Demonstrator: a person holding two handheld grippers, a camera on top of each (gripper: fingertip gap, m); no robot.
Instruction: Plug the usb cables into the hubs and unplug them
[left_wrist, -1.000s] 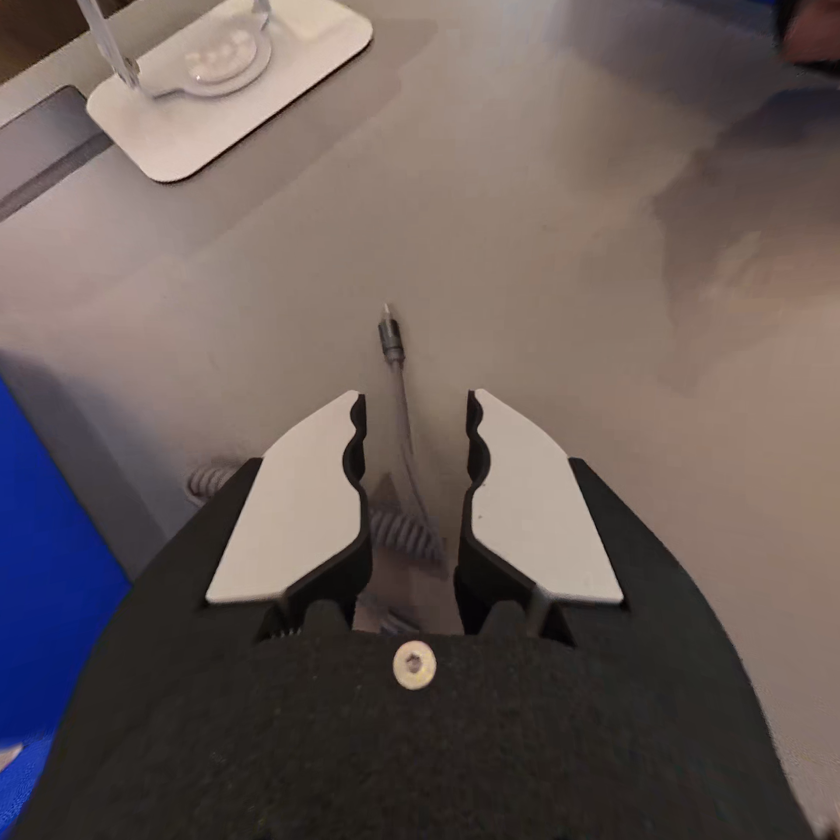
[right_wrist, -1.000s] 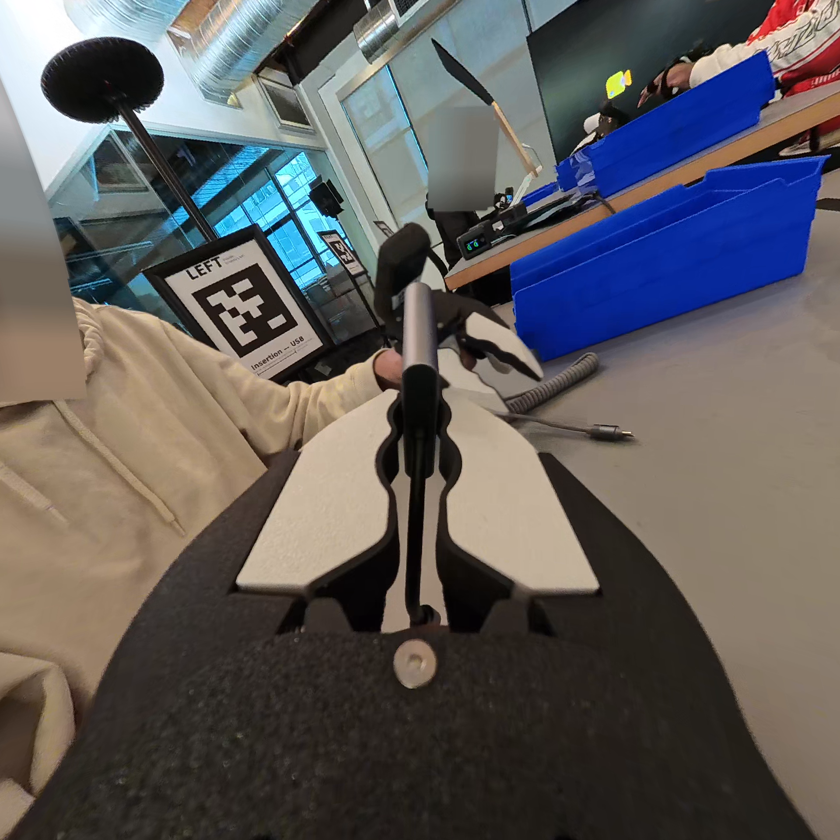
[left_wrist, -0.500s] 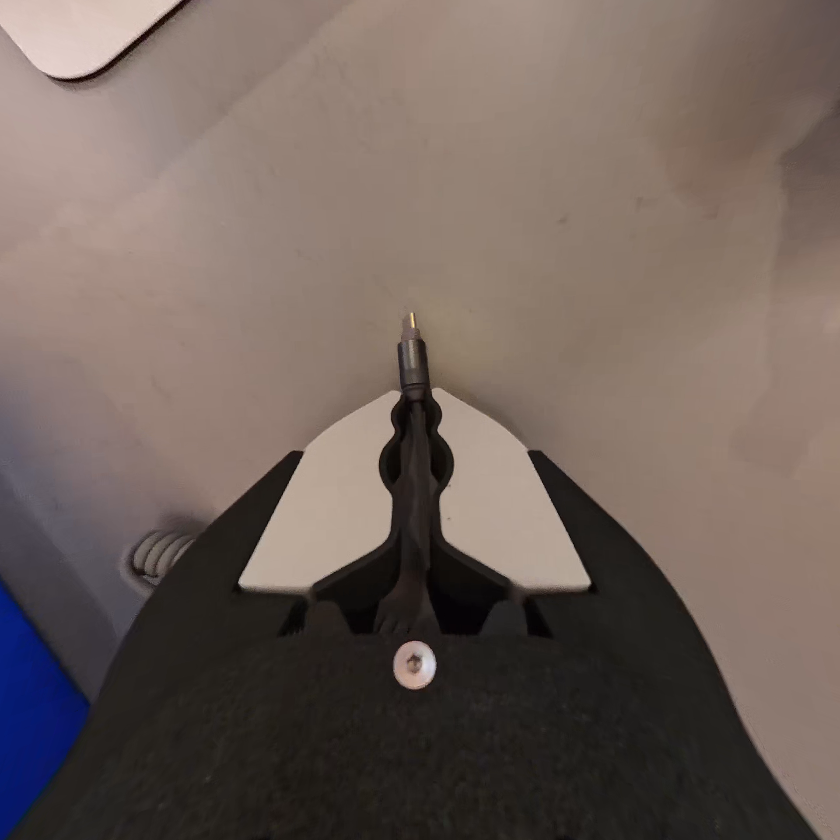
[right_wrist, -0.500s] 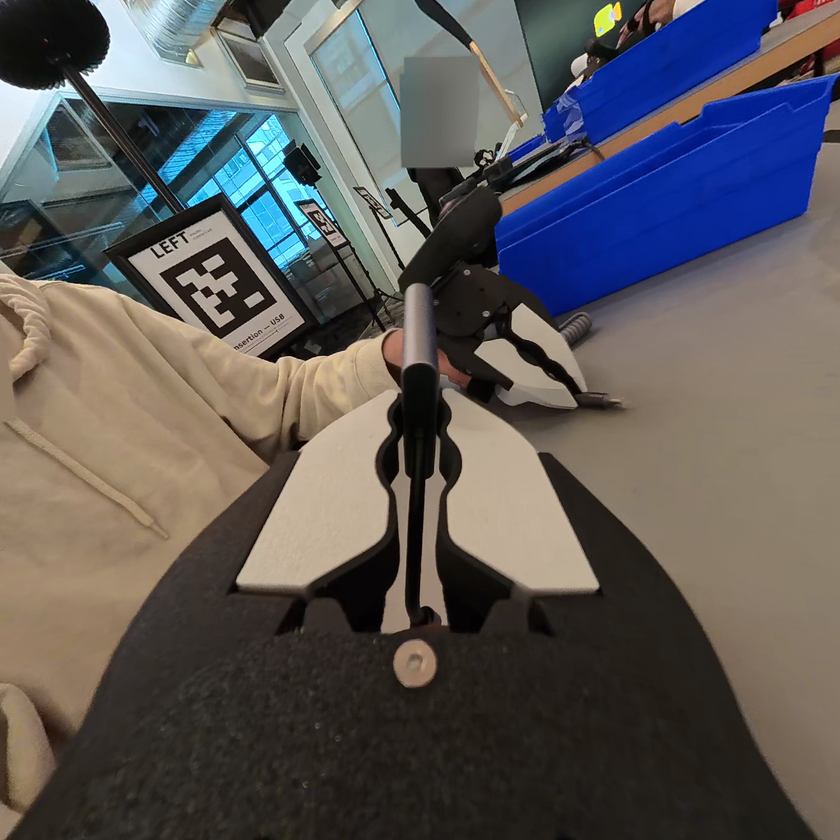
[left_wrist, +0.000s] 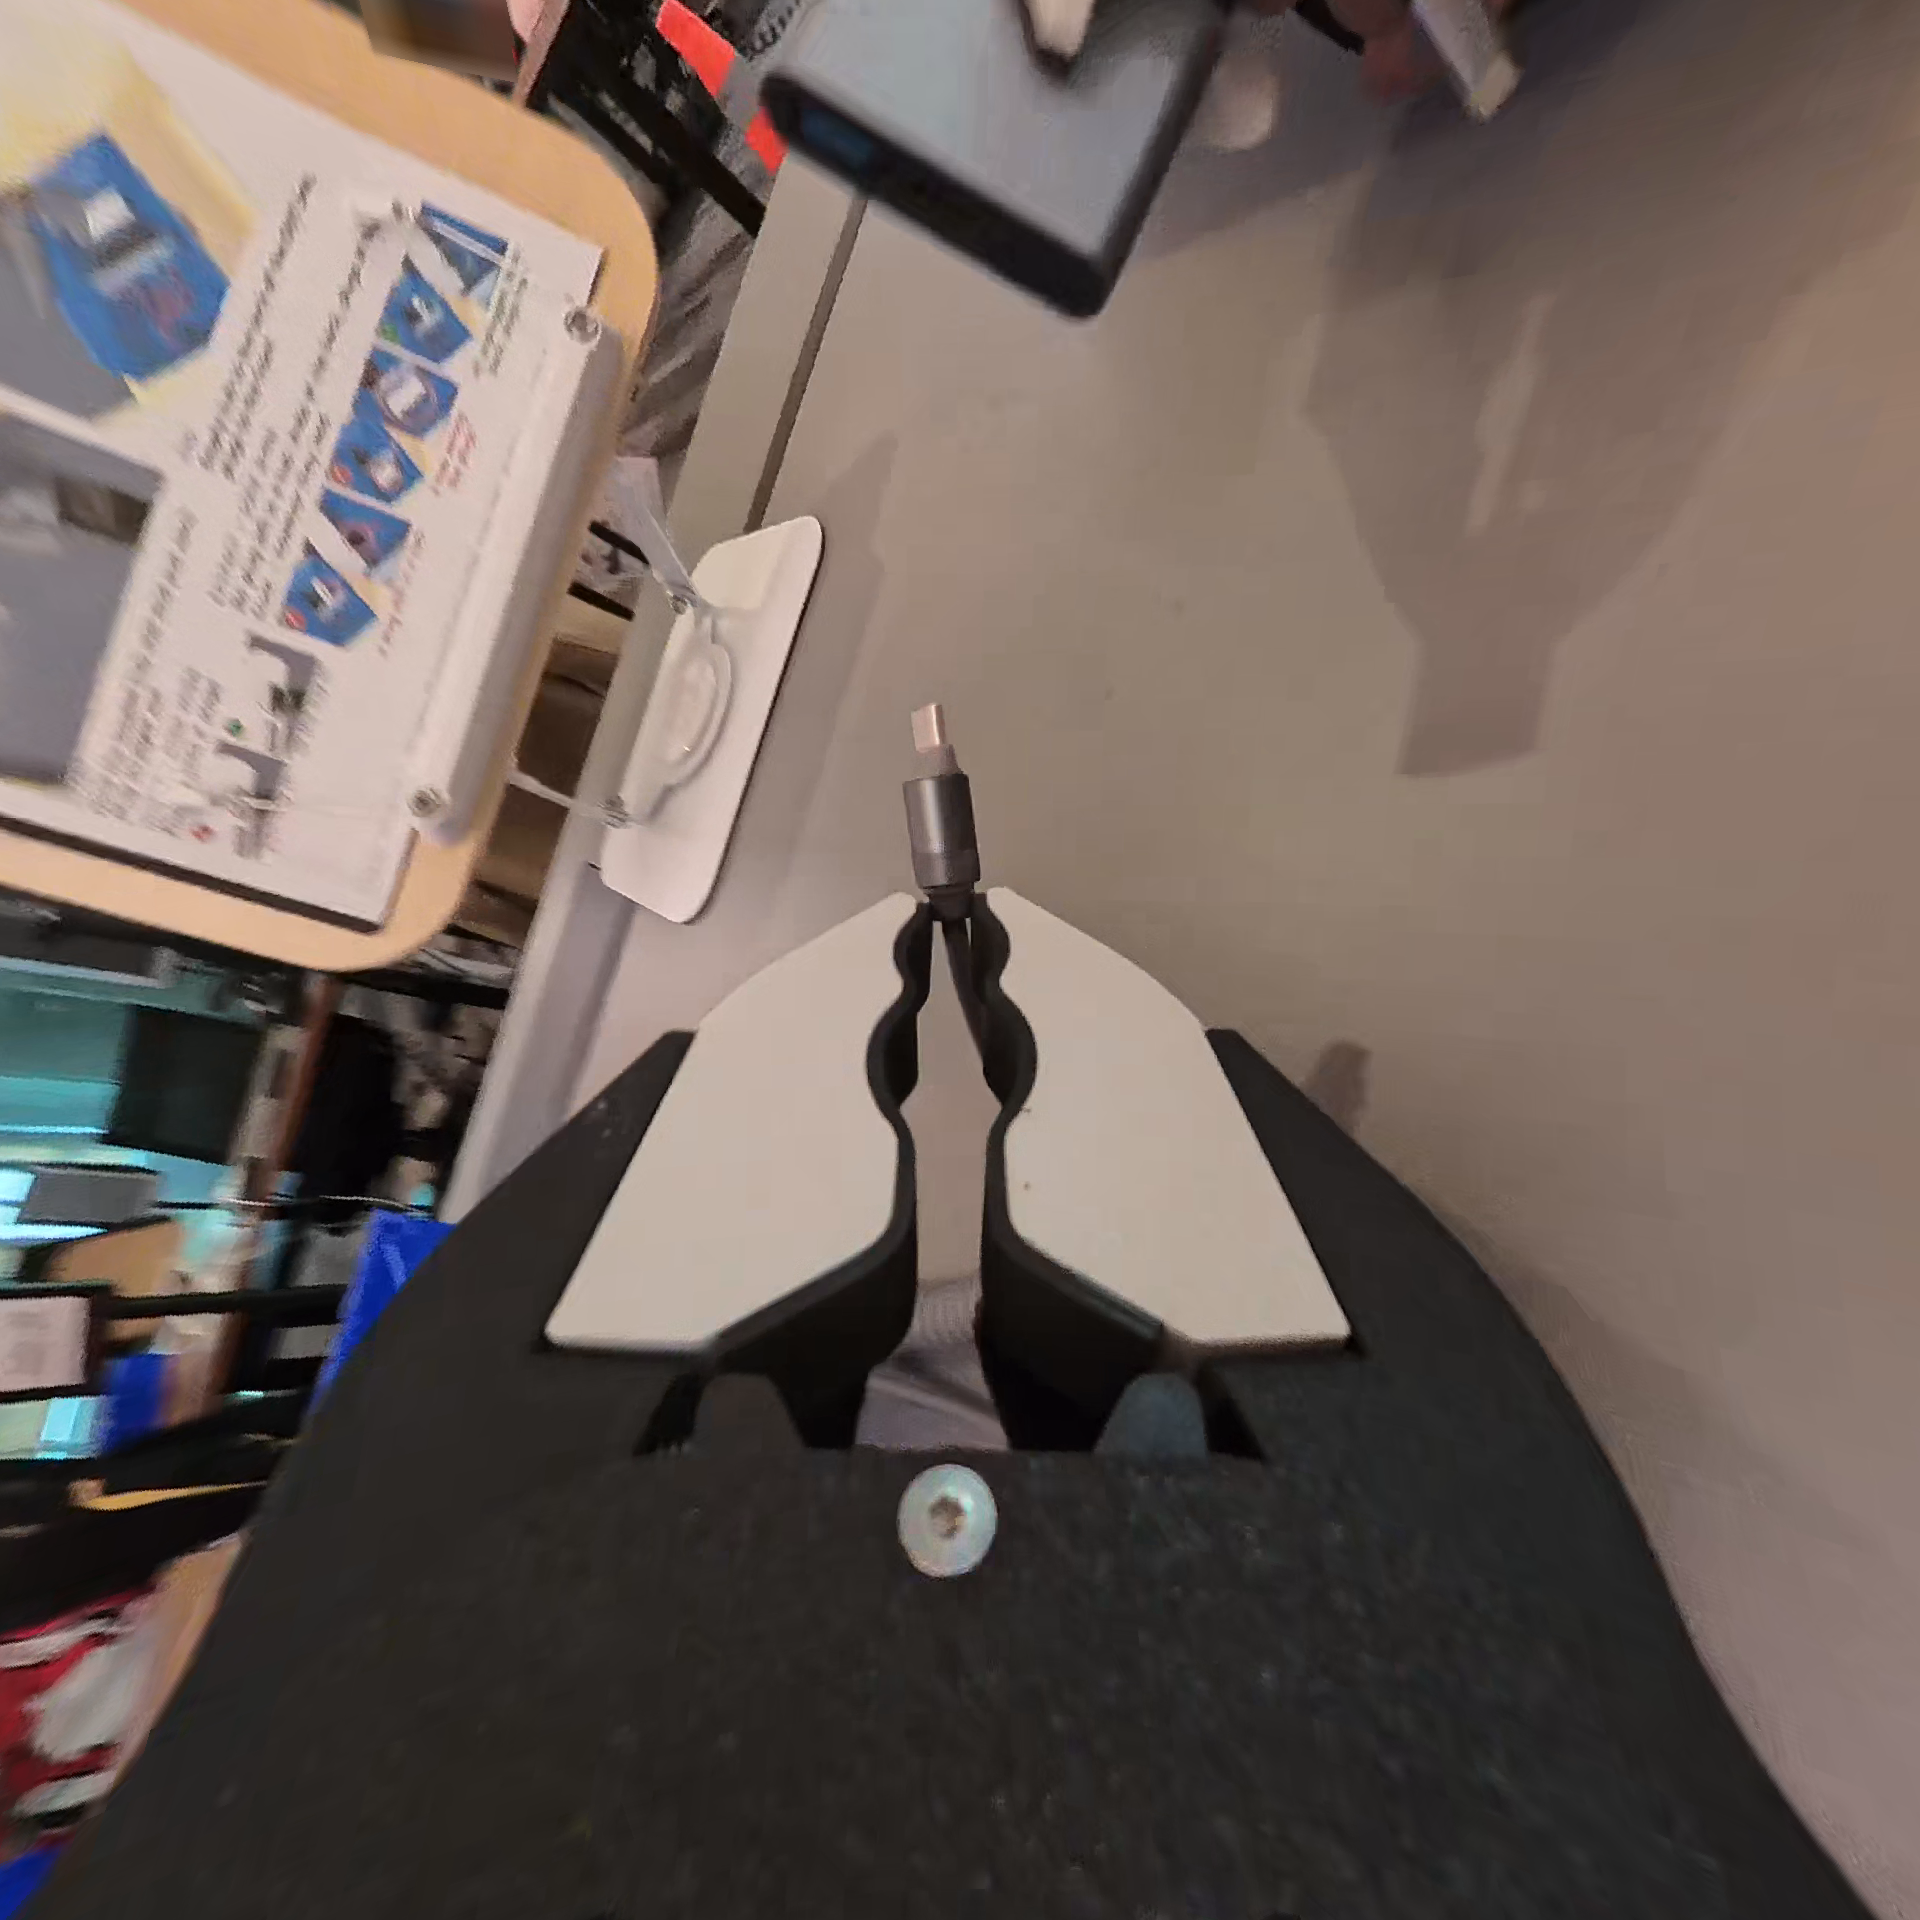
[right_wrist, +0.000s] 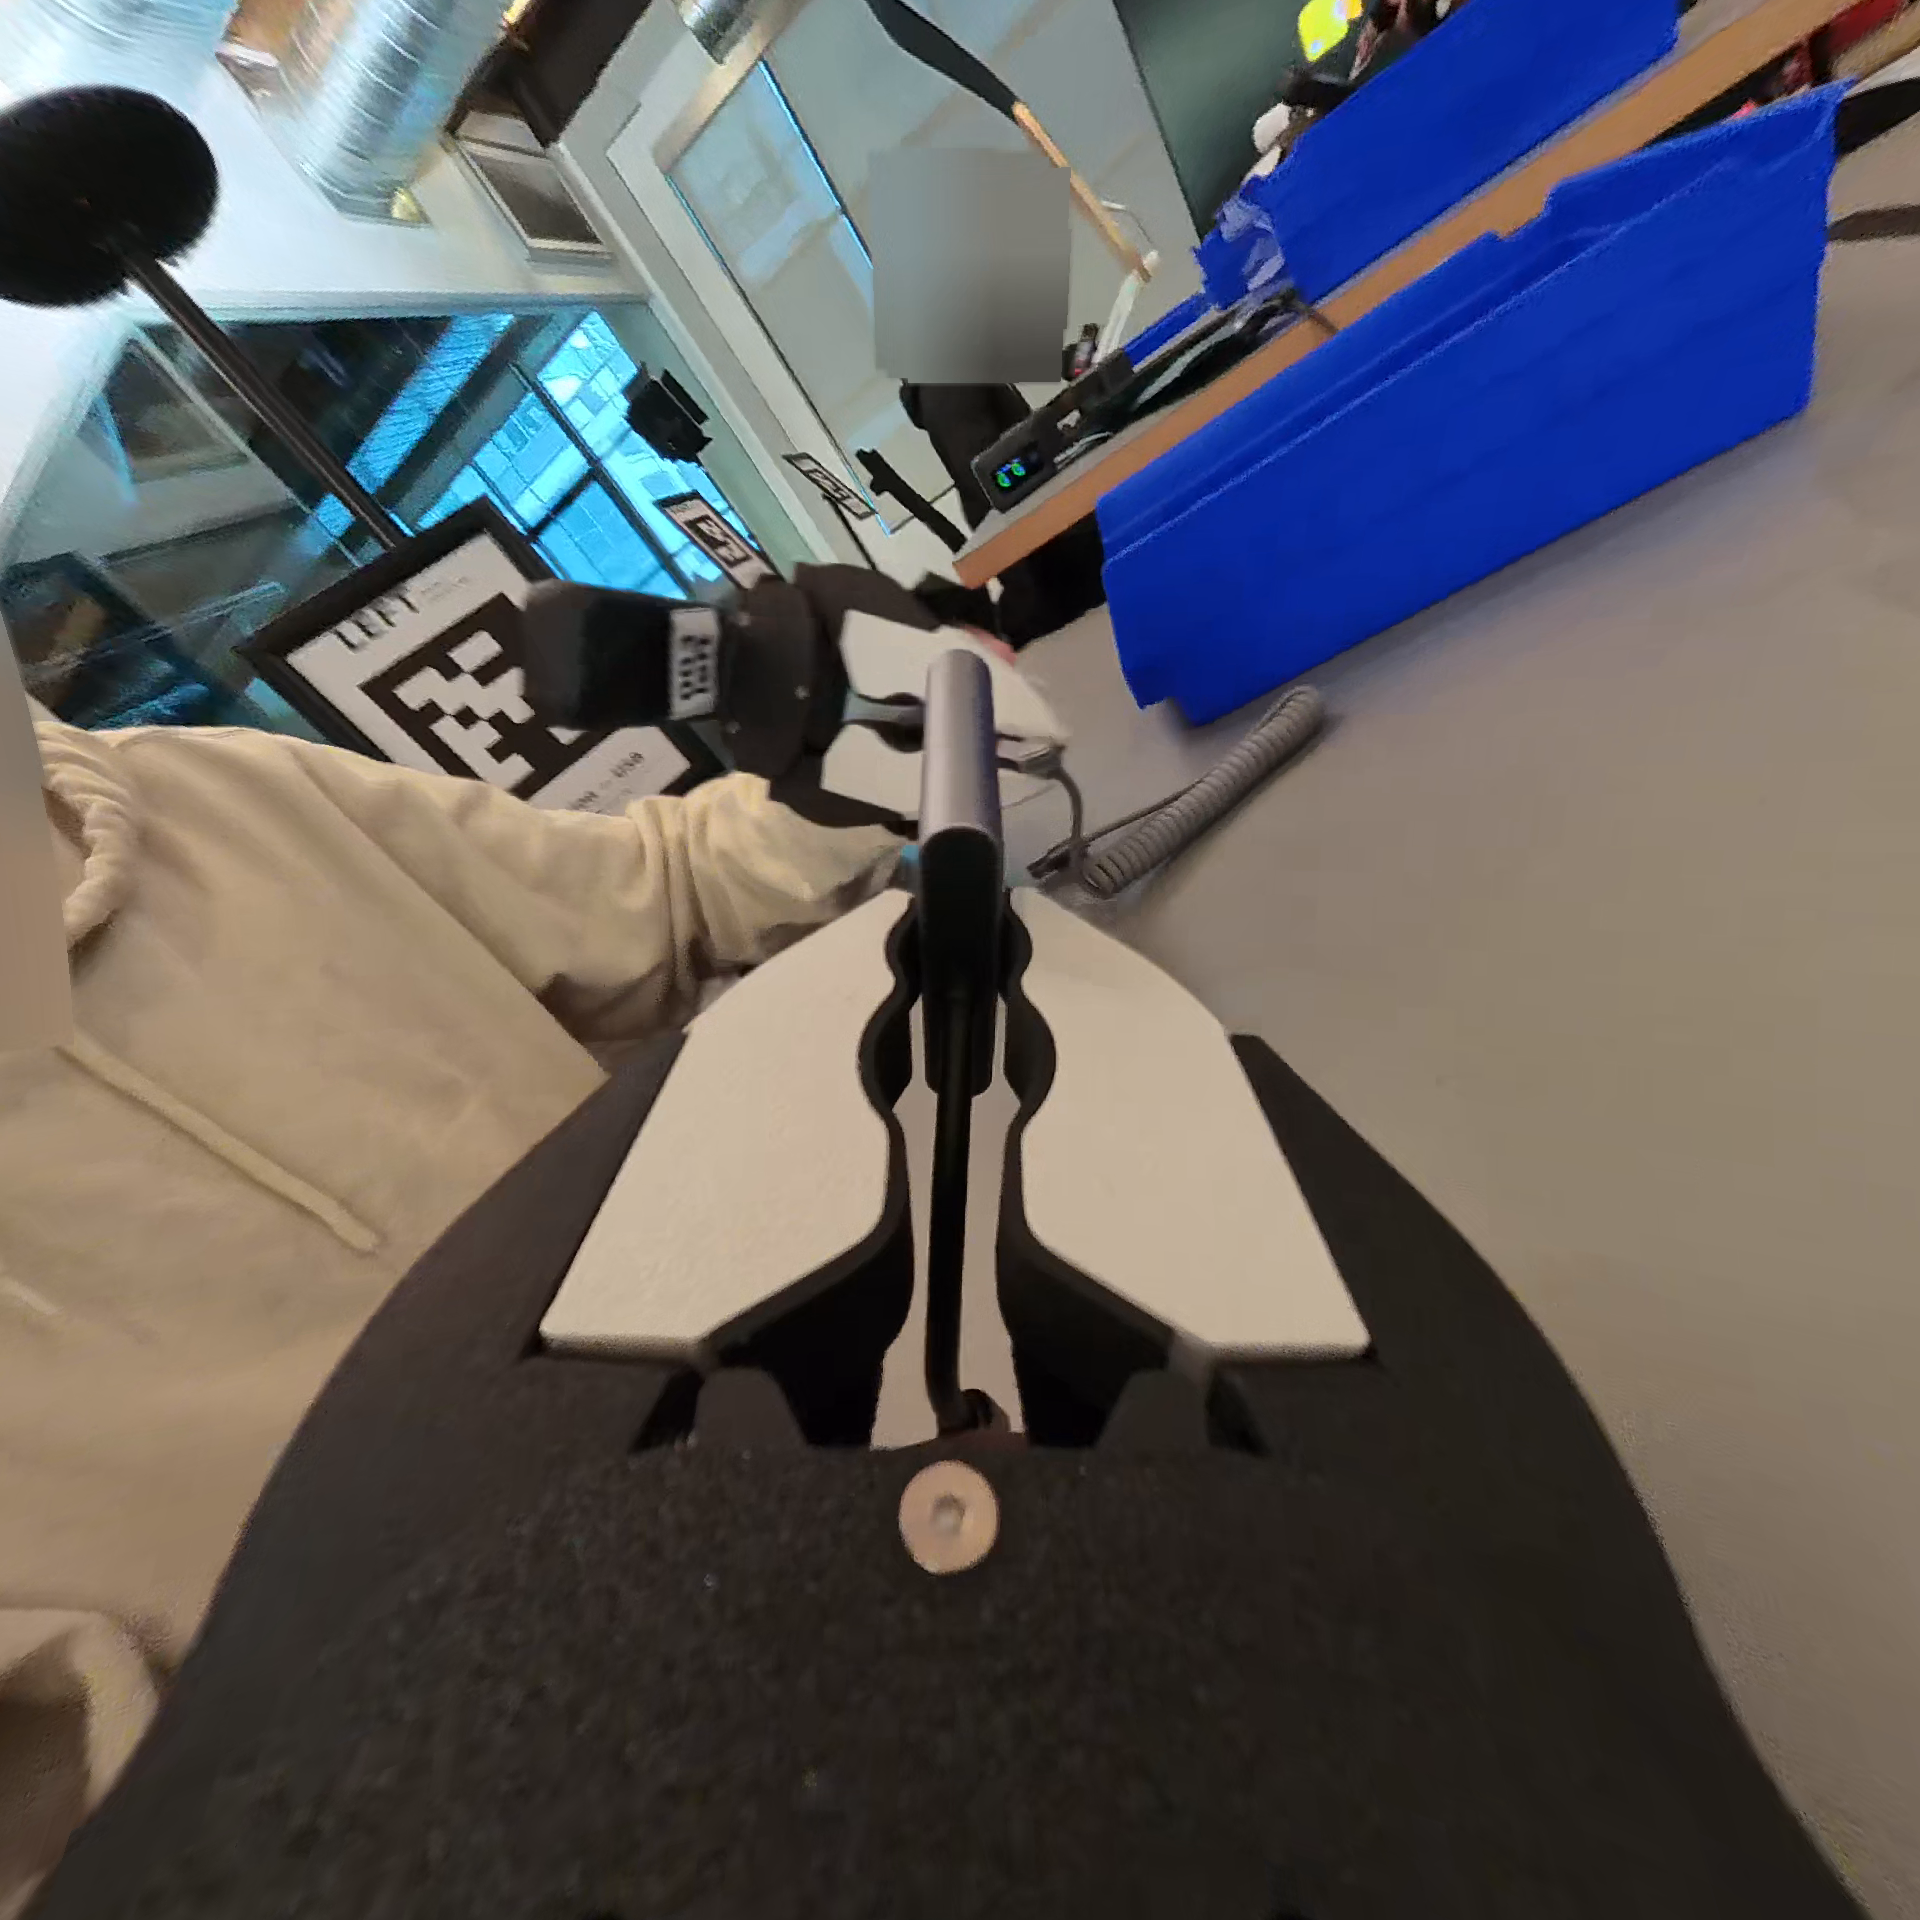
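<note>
My left gripper (left_wrist: 951, 914) is shut on the USB cable just behind its grey plug (left_wrist: 940, 831), which sticks out past the fingertips with its metal tip forward, lifted off the grey table (left_wrist: 1351, 727). My right gripper (right_wrist: 961, 914) is shut on the grey USB hub (right_wrist: 961, 769), held edge-on and pointing forward. The hub also shows in the left wrist view (left_wrist: 987, 156) at the top, ahead of the plug and apart from it. The left gripper shows in the right wrist view (right_wrist: 831, 686) just behind the hub, with the cable's grey coiled part (right_wrist: 1205, 800) trailing on the table.
A white stand base (left_wrist: 717, 707) with an instruction sheet (left_wrist: 260, 499) sits at the table's left edge. A blue bin (right_wrist: 1455, 468) stands at the far side of the table. A person's cream sleeve (right_wrist: 416, 914) holds the left gripper. A framed marker sign (right_wrist: 468, 675) stands behind.
My left gripper closed on the cable behind the plug, then lifted and turned it up toward the hub. The right gripper kept hold of the hub and shifted slightly.
</note>
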